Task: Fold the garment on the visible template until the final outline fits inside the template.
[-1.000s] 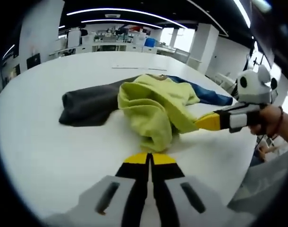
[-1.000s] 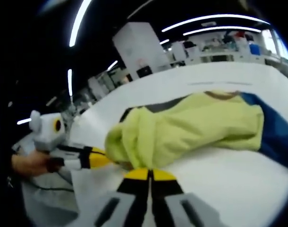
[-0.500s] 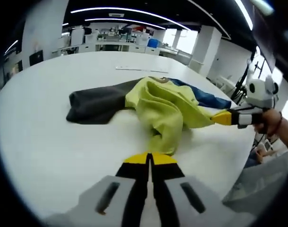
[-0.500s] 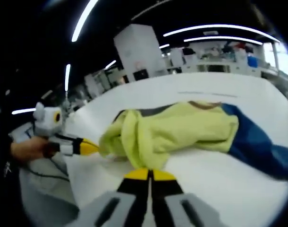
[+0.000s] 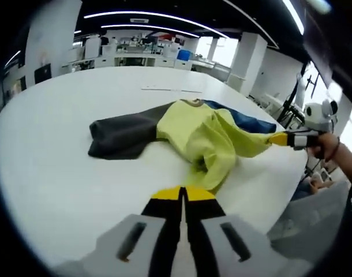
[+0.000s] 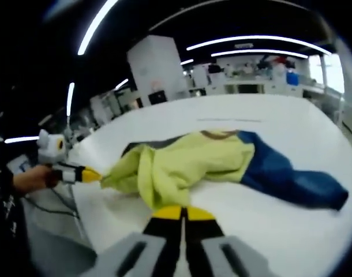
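Observation:
A garment with a yellow-green body [image 5: 193,130], a dark grey sleeve [image 5: 121,135] and a blue sleeve [image 5: 245,118] lies on the white table [image 5: 55,173]. My left gripper [image 5: 182,193] is shut on the body's near hem. My right gripper [image 5: 277,139] comes in from the right, shut on another part of that hem. In the right gripper view my right gripper [image 6: 182,212] pinches the yellow-green cloth [image 6: 193,161], with the left gripper [image 6: 98,175] at the left holding the stretched hem. The blue sleeve [image 6: 285,176] trails right and the grey sleeve [image 6: 158,143] peeks out behind.
A thin pale line [image 5: 167,89] lies on the table beyond the garment. The table's rounded edge [image 5: 280,190] runs close under both grippers, with floor and cables below. A person's hand [image 5: 325,147] holds the right gripper. Desks and shelves stand far behind.
The two grippers have drawn apart along the table's edge, stretching the yellow-green hem between them. The bunched body has spread flatter, and more of the blue sleeve shows.

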{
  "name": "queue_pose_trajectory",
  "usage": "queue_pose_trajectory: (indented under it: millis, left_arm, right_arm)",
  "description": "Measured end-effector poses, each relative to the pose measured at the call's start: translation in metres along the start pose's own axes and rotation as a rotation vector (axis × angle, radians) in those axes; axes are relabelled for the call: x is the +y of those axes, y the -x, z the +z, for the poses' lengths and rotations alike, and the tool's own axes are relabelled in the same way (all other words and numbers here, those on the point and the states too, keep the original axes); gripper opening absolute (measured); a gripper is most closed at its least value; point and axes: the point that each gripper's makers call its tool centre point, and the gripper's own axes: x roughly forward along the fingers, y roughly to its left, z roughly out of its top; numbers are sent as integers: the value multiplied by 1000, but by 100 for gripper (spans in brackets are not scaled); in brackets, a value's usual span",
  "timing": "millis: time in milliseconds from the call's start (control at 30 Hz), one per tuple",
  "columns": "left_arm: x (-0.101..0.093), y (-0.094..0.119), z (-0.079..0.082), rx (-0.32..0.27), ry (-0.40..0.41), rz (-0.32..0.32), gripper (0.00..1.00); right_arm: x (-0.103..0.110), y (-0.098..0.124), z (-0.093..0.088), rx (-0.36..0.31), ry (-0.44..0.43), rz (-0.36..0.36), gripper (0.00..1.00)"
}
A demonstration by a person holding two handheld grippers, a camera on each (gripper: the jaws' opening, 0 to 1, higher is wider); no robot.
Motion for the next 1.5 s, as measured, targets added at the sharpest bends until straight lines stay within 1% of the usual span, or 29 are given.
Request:
queue_pose_trajectory:
  millis: [133, 267, 467, 600, 667, 700, 767, 967, 1067, 1133, 1200, 1267, 1300, 1333, 1367, 1400, 1433, 1500]
  left_arm:
    - [3, 6, 4, -14, 8, -1, 0]
    - [1, 14, 10, -32, 15, -7, 0]
    - [-3, 27, 14, -31, 9, -15, 0]
    - [-1, 36, 11, -23, 13, -18, 0]
    - [1, 39, 2, 9, 27, -17, 0]
    - [2, 40, -2, 24, 32, -16, 0]
    - [6, 43, -8, 36, 38, -17, 0]
    - [-4, 55, -19, 82, 47, -28, 0]
    - [-9, 60, -28, 133, 35, -29, 0]
    - [-13, 63, -34, 161, 24, -34, 0]
    - [-18, 64, -43, 210, 11, -42, 0]
    - [-18, 63, -55, 263, -14, -29, 0]
    - [-17, 62, -58, 269, -25, -21, 0]
    - [-12, 60, -64, 287, -38, -14, 0]
    - [-11, 60, -68, 301, -33, -9, 0]
    - [-13, 59, -71, 312, -31, -13, 0]
    - [-14, 59, -73, 312, -25, -13, 0]
    - [-15, 60, -76, 322, -13, -12, 0]
  right_arm:
    - [-7, 10, 6, -22, -12, -26, 0]
    - [-12, 23, 13, -42, -16, -47, 0]
    - [-14, 43, 18, -57, -14, -63, 0]
    - [-15, 58, 18, -67, -18, -76, 0]
    - [-16, 63, 17, -65, -27, -81, 0]
    - [-17, 66, 15, -61, -33, -86, 0]
    - [-18, 72, 10, -49, -47, -96, 0]
    - [-25, 88, -3, -8, -61, -144, 0]
    - [-26, 94, -12, 26, -38, -171, 0]
    - [-25, 96, -18, 51, -30, -173, 0]
    - [-24, 96, -24, 70, -25, -177, 0]
    - [-24, 97, -33, 100, -24, -183, 0]
    - [-24, 97, -38, 116, -26, -187, 0]
    - [-24, 97, -43, 127, -23, -190, 0]
    - [-25, 97, -47, 138, -25, -195, 0]
    - [-27, 98, -52, 158, -27, -204, 0]
    - [-30, 101, -61, 196, -31, -222, 0]
    - [-37, 104, -72, 238, 4, -252, 0]
